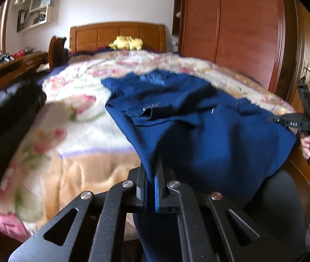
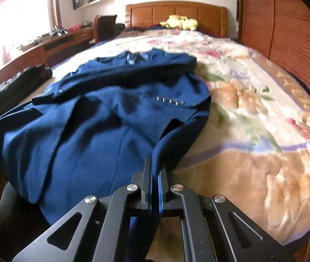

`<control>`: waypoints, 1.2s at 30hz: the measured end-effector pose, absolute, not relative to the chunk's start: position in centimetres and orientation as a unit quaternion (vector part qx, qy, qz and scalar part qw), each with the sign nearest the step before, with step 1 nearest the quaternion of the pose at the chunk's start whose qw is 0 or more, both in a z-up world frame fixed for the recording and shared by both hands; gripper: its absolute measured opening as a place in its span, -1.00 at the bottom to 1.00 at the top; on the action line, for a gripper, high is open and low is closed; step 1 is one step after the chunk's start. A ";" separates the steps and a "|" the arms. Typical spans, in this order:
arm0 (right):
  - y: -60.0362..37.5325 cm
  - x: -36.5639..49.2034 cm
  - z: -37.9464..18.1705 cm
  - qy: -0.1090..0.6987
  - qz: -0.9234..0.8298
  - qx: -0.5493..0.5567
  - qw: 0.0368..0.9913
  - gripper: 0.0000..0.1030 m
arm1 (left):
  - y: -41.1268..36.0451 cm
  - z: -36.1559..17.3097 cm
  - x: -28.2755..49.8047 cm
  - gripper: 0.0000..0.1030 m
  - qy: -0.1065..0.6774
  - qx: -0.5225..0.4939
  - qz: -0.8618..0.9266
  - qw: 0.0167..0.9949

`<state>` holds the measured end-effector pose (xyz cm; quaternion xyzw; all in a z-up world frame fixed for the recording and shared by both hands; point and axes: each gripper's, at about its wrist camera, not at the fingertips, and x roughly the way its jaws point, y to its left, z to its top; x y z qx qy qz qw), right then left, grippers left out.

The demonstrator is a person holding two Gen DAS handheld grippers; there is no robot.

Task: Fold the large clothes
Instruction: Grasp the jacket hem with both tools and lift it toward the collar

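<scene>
A navy blue jacket [image 1: 198, 126] lies on the flowered blanket [image 1: 85, 131] of a bed, its hem hanging over the near edge. My left gripper [image 1: 152, 174] is shut on the jacket's lower left corner. My right gripper [image 2: 155, 174] is shut on the lower right corner of the jacket [image 2: 93, 131]. The right gripper also shows at the right edge of the left wrist view [image 1: 286, 120], pinching the cloth. A sleeve with small metal buttons [image 2: 170, 102] lies folded across the jacket's front.
A black garment [image 1: 4, 120] lies on the bed's left side, also seen in the right wrist view [image 2: 19, 85]. A yellow plush toy [image 2: 180, 21] sits by the wooden headboard [image 2: 176, 13]. A wooden wardrobe [image 1: 231, 28] stands right, a desk [image 2: 52, 43] left.
</scene>
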<state>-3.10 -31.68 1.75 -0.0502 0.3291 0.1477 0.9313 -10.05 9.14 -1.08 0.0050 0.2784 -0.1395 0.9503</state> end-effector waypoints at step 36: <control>-34.2 -10.4 13.2 0.148 0.211 -0.033 0.966 -0.96 | 10.6 10.3 -7.0 -0.96 0.174 0.006 -0.126 0.977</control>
